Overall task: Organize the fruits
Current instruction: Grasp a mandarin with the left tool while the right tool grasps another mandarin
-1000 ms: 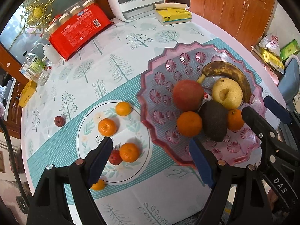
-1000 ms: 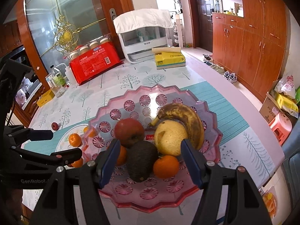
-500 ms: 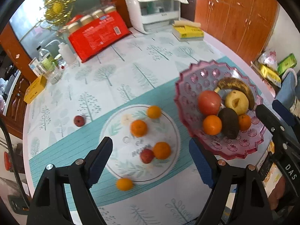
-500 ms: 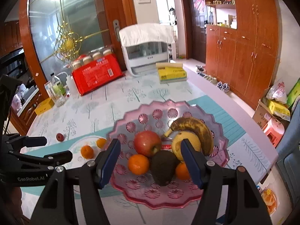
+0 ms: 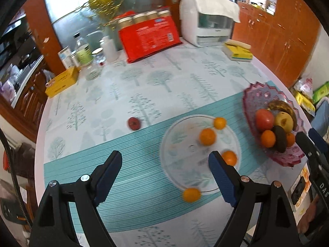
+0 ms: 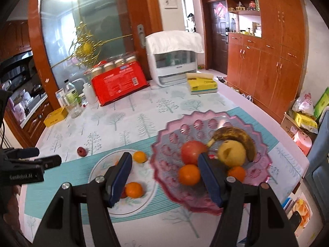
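My left tongs (image 5: 164,164) have just spread a bit wider and hold nothing; my right tongs (image 6: 164,168), marked "DAS", are apart and empty too. The pink fruit bowl (image 6: 265,177) sits on the desk (image 6: 115,121). Just left of it, small oranges (image 5: 207,136) lie on a clear plate (image 5: 181,177).

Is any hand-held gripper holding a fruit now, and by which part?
Nothing is held. The left hand-held gripper and right hand-held gripper are both open and empty above the table.
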Tool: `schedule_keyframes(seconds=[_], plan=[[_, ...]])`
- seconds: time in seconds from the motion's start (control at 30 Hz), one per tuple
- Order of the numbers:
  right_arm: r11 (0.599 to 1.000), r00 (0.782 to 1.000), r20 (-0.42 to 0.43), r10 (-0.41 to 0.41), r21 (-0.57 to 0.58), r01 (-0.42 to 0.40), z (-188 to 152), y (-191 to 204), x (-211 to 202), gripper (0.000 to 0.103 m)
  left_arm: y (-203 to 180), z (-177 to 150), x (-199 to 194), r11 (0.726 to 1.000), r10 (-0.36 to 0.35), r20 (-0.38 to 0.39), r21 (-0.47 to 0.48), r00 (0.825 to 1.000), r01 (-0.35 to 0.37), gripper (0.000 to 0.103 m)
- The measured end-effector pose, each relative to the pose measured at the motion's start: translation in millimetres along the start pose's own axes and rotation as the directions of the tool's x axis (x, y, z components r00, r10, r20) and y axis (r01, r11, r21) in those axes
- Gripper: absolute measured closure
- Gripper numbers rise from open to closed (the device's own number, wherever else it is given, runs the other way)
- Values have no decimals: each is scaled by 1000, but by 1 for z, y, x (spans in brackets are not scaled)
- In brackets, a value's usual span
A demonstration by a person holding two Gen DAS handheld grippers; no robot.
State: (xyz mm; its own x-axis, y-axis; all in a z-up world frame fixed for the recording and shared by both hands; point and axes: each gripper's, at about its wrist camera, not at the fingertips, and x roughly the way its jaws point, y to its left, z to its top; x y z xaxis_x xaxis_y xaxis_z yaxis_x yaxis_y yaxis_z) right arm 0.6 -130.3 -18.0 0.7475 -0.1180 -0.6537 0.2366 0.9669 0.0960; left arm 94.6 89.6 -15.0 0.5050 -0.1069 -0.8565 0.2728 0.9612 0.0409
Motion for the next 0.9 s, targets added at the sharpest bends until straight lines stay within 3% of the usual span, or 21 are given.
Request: schedule_keyframes(seconds=[0.2, 0.4, 0.63, 0.77, 0.9], plan=[[1000, 1000, -14, -3, -29, 3, -11, 31, 7, 36, 42, -3, 15, 999, 25, -14, -34, 1000, -25, 18], [1000, 998, -56, 8, -16, -8, -28, 44, 24, 36, 52, 0, 42, 999, 0, -48, -35, 999, -2, 18], [997, 993, -113, 15, 74, -7, -55, 41, 53, 36, 11, 9, 87, 995, -64, -83, 69, 995, 69, 18], [988, 985, -168, 30, 153, -4, -73, 34, 74, 46, -19, 14, 112, 985, -89, -101, 137, 991, 102, 18], [972, 981, -186, 54, 235, -9, -81, 27, 89, 46, -42, 17, 135, 976, -131, -144, 156, 981, 153, 18]])
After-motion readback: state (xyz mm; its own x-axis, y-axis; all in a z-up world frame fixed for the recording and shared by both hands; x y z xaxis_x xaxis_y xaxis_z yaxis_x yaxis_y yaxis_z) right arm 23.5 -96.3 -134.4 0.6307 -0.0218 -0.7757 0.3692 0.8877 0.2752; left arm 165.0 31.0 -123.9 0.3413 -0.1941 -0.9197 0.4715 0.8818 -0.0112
